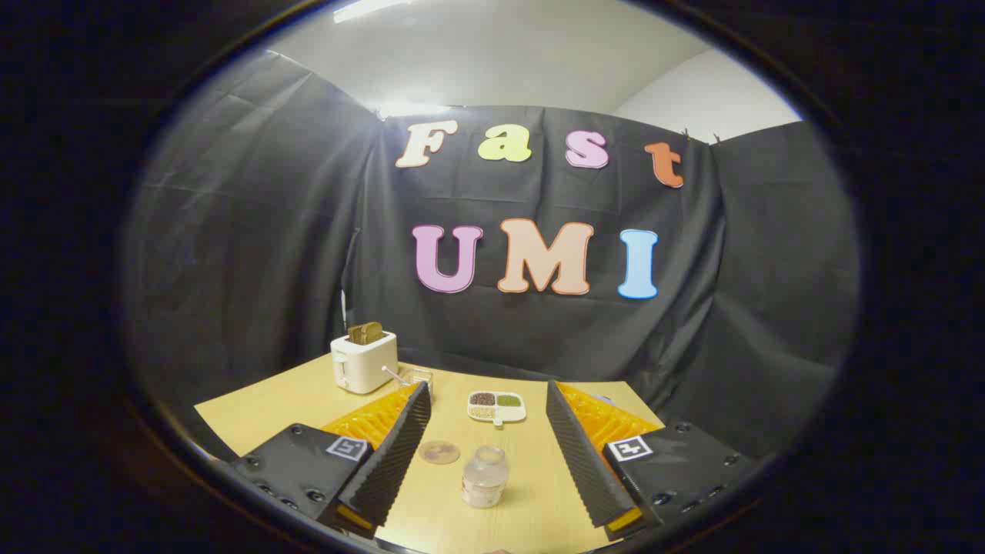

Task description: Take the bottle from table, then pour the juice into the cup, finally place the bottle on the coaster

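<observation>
- A small clear bottle [484, 477] stands upright on a light wooden table [269, 404], near the table's front edge. It has a rounded cap, and its lower part looks pale and cloudy.
- The bottle sits in the open space between the two fingers of the gripper [489, 400] — touching neither one, and somewhat closer to the camera than the fingertips.
- The gripper's jaws are spread wide apart and hold nothing; each ribbed finger slants inward from the lower corners toward the middle of the table.
- A flat round coaster [439, 452] lies on the table just beside the bottle, on its left and slightly farther back, close to the inner face of the left finger [392, 454].
- Beyond the bottle, toward the middle of the table, rests a small white divided dish [496, 406] with separate compartments of dark, green and pale grains.
- Near the back left corner of the table stands a white toaster [363, 360] with a brown slice poking up from its slot.
- Just right of the toaster, partly hidden behind the left fingertip, is a clear container [419, 376] with a thin stick leaning out of it — too small to tell more.
- Black cloth [231, 231] hangs behind and around the table as the booth's wall, with a pale ceiling above.
</observation>
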The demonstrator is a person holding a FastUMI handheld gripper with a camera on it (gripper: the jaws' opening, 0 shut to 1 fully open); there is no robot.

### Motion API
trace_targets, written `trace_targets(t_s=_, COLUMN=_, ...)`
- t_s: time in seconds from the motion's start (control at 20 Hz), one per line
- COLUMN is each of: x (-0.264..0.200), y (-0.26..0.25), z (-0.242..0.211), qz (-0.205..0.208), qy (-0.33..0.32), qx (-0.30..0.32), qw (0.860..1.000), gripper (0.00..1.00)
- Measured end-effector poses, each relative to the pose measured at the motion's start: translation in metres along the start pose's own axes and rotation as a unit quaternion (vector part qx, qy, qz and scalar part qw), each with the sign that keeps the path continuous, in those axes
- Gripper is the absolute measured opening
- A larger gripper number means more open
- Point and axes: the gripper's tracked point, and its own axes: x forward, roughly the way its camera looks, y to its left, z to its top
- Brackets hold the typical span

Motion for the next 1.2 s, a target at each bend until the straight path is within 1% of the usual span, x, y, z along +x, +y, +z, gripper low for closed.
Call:
trace_targets(t_s=0.3, x=-0.002, y=0.004, z=-0.010, qz=0.005, qy=0.003, qx=0.012, qw=1.000, gripper=0.95)
trace_targets(t_s=0.7, x=-0.009, y=0.014, z=-0.042, qz=0.012, qy=0.011, qx=0.013, qw=1.000, gripper=0.95)
trace_targets(t_s=0.9, x=-0.011, y=0.019, z=-0.065, qz=0.015, qy=0.020, qx=0.015, qw=1.000, gripper=0.95)
trace_targets(t_s=1.2, x=-0.009, y=0.029, z=-0.107, qz=0.027, qy=0.042, qx=0.041, qw=0.998, gripper=0.95)
